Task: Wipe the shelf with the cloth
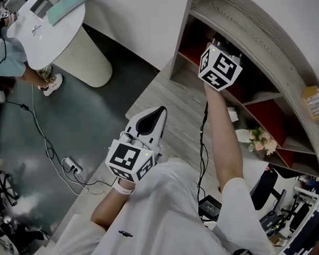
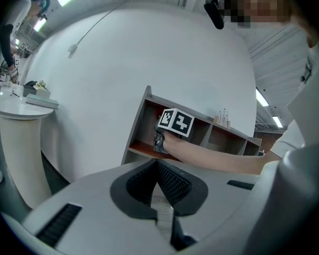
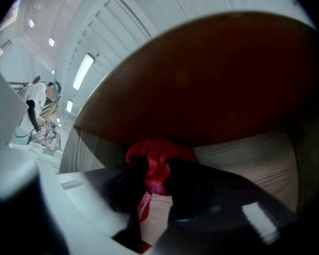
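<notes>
The grey wooden shelf with red back panels stands at the right of the head view. My right gripper reaches into its end compartment, with the marker cube toward me and the jaws hidden behind it. In the right gripper view that gripper is shut on a bunched red cloth, which sits against the compartment's pale wood floor under the dark red panel. My left gripper hangs back over the wood floor, shut on nothing. From it I see the shelf and the right gripper's cube.
A white round table with flat items stands at the upper left, a seated person beside it. Cables and a power strip lie on the dark floor. Flowers sit in a lower compartment and a small box on the shelf top.
</notes>
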Motion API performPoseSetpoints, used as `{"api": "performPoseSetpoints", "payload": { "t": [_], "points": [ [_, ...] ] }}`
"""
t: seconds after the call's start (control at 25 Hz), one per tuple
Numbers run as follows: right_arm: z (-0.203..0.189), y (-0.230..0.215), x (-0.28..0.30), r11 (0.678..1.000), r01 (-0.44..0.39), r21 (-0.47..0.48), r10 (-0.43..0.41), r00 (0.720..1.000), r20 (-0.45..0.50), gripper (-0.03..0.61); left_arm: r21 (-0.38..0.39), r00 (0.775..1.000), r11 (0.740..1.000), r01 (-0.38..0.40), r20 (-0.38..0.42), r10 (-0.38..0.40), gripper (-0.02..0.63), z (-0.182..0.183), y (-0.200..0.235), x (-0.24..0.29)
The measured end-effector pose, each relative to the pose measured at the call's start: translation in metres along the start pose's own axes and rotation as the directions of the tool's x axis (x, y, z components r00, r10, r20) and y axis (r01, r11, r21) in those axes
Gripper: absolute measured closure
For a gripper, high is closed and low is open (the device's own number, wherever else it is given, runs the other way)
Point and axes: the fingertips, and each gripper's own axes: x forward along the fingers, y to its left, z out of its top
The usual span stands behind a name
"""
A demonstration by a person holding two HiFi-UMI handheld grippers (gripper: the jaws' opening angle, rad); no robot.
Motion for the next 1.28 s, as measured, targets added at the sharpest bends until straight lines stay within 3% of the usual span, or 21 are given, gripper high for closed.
{"api": "performPoseSetpoints", "payload": {
  "t": [0.2,0.32,0.4,0.48,0.6,0.72,0.8,0.96,1.16,1.28],
  "points": [
    [-0.006,0.067,0.021,0.969,-0.241,-0.050,0.241,0.971,-0.011,0.480,0.006,0.999,0.999,-0.043,0.008,0.043,0.607,0.003,0.007,-0.009],
    [-0.006,0.064,0.014,0.966,-0.257,-0.017,0.256,0.966,-0.018,0.480,0.005,0.998,0.998,-0.060,0.020,0.060,0.607,0.007,0.008,-0.019],
    [-0.005,0.050,-0.002,0.983,-0.180,0.029,0.181,0.983,-0.014,0.480,0.000,0.998,0.998,-0.064,0.020,0.064,0.607,0.006,0.009,-0.023],
    [-0.002,0.023,-0.021,0.995,-0.044,0.090,0.045,0.999,-0.005,0.479,-0.001,0.998,0.998,-0.056,0.018,0.056,0.607,0.003,0.005,-0.025],
    [0.008,-0.023,-0.049,0.976,0.126,0.175,-0.130,0.992,0.009,0.477,0.005,0.999,1.000,-0.031,0.017,0.030,0.607,0.002,-0.003,-0.026],
    [0.012,-0.056,-0.073,0.945,0.218,0.243,-0.224,0.975,-0.003,0.477,0.008,1.000,1.000,-0.003,0.010,0.002,0.607,-0.002,-0.012,-0.025],
    [0.009,-0.080,-0.090,0.911,0.286,0.297,-0.293,0.956,-0.022,0.477,0.014,1.000,1.000,0.022,0.006,-0.022,0.607,-0.005,-0.021,-0.024],
    [0.002,-0.123,-0.119,0.810,0.417,0.412,-0.432,0.900,-0.061,0.477,0.022,0.998,0.998,0.055,-0.005,-0.055,0.607,-0.010,-0.032,-0.021],
    [-0.001,-0.130,-0.123,0.750,0.442,0.493,-0.465,0.881,-0.082,0.479,0.027,0.997,0.997,0.070,-0.014,-0.070,0.607,-0.013,-0.037,-0.019],
    [0.003,-0.137,-0.129,0.675,0.467,0.571,-0.522,0.849,-0.077,0.480,0.028,0.998,0.998,0.062,-0.017,-0.061,0.607,-0.012,-0.033,-0.019]
  ]
}}
